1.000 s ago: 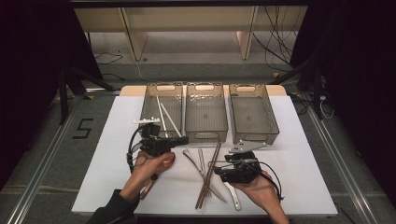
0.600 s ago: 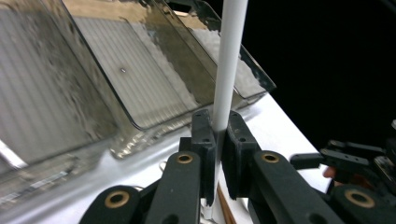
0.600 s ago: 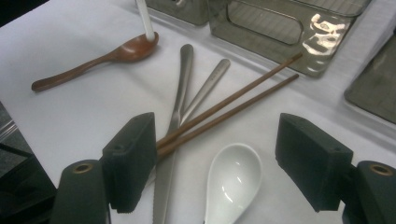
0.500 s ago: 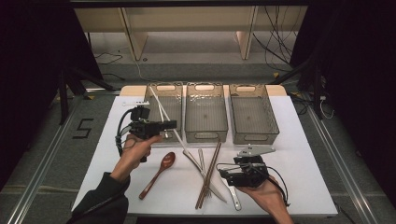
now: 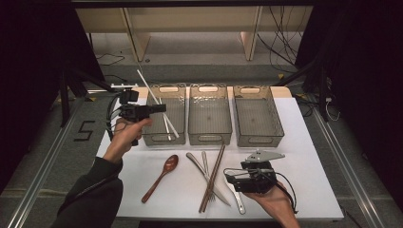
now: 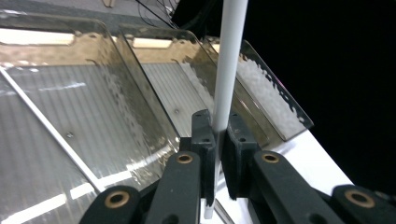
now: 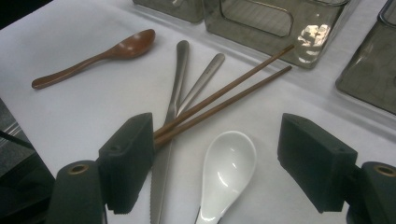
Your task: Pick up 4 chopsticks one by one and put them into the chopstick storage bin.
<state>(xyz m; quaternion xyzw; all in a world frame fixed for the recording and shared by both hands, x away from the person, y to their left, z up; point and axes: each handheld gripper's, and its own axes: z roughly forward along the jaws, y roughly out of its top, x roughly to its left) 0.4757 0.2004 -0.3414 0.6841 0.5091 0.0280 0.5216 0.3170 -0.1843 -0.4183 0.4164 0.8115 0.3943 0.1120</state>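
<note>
Left tool (image 5: 159, 108) sat upper left in the high view, over the left bin (image 5: 164, 115), jaws pinching a white chopstick (image 6: 227, 79). The stick stood tilted, its top poking up-left past the bin's far rim. A second white chopstick (image 5: 170, 127) lay inside that bin.

Right tool (image 7: 217, 163) was low right, just above the table (image 5: 304, 161), jaws spread wide and just been opening, gripping nothing. A white spoon (image 7: 225, 173) lay on the table between them, untouched.

Centre of the table: brown chopsticks (image 7: 224, 97) crossed over a knife (image 7: 172, 116) and a fork handle (image 7: 203, 81); wooden spoon (image 5: 160, 177) to their left. Middle bin (image 5: 209, 115) and right bin (image 5: 257, 116) beside the left one.
</note>
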